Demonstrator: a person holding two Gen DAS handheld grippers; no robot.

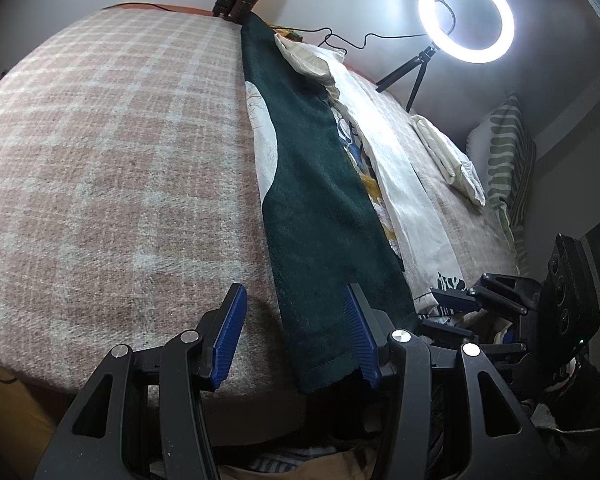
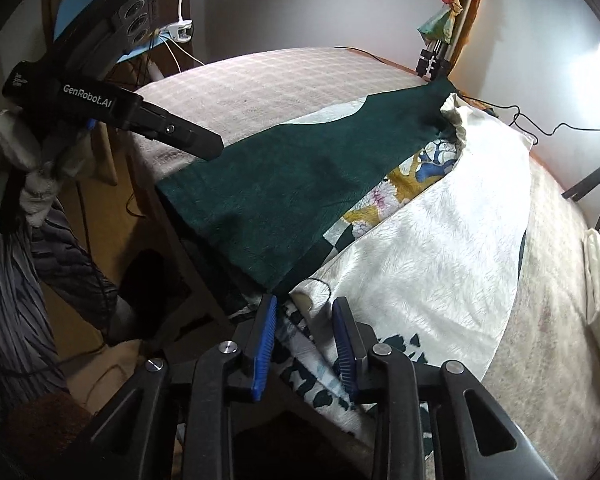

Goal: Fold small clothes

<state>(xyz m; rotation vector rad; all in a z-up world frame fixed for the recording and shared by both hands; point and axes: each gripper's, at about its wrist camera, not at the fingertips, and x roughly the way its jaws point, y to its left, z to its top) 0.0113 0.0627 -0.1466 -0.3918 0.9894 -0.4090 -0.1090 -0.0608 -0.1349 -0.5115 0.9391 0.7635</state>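
A dark green garment lies flat in a long strip on the plaid bed cover, partly over a cream patterned cloth. My left gripper is open at the bed's near edge, its jaws astride the green garment's near corner. In the right wrist view the green garment lies beside the cream cloth. My right gripper is open, its jaws on either side of the cream cloth's near patterned edge. The left gripper's body shows at the upper left.
A pink plaid blanket covers the bed. A lit ring light on a tripod stands at the far right. A folded cream piece and a striped pillow lie on the right. A tripod stands behind the bed.
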